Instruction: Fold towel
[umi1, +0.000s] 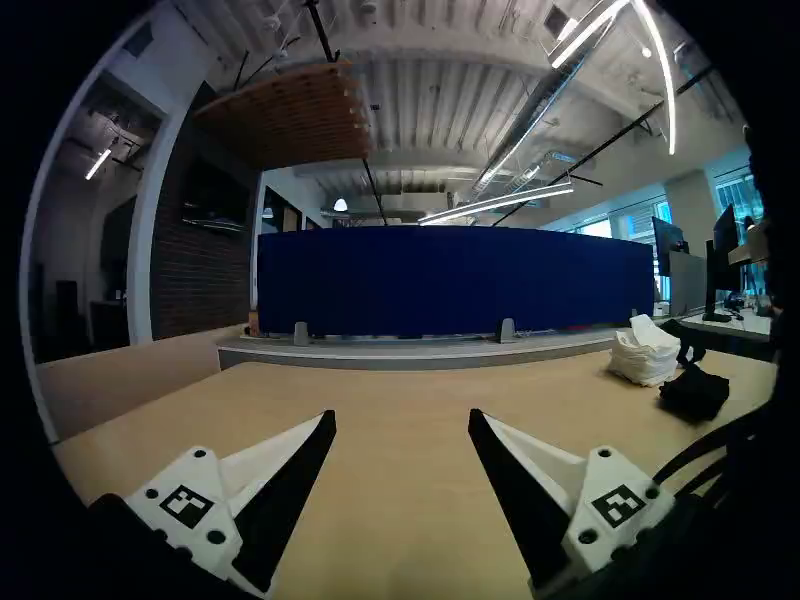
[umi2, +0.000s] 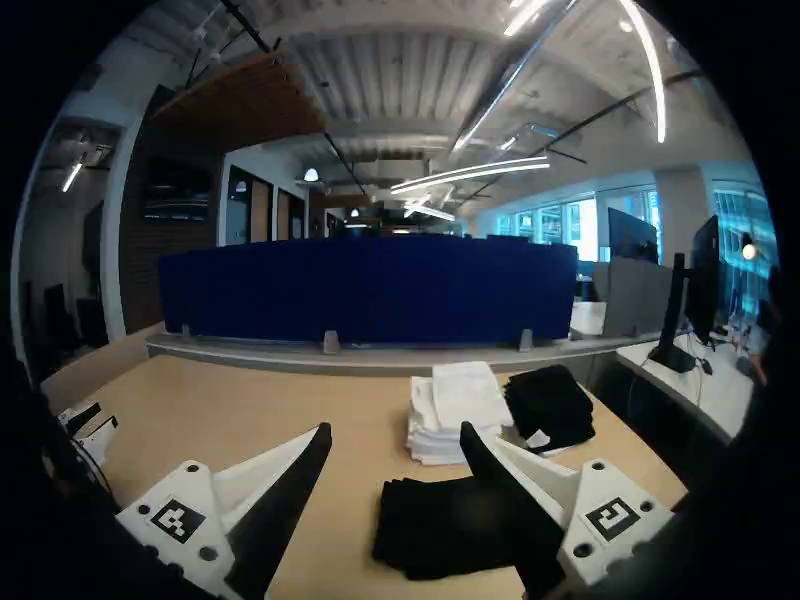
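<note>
Right gripper view: right gripper (umi2: 395, 427) spread wide, gripping nothing. Folded black towel (umi2: 440, 525) lies flat on the wooden table (umi2: 200, 410), near, low between the jaws and partly hidden behind the right finger. Can't tell if that finger touches it. Just beyond it is the white towel stack (umi2: 450, 415), neat, several layers. Black towel pile (umi2: 550, 405), bunched, sits against the stack's right side.

Left gripper view: left gripper (umi1: 401, 412) also spread wide, gripping nothing, tabletop between the jaws. White towel stack (umi1: 645, 355) and black towel pile (umi1: 695, 392) sit far right, well apart from these jaws. Blue divider (umi1: 450, 280) runs along the table's far edge.
</note>
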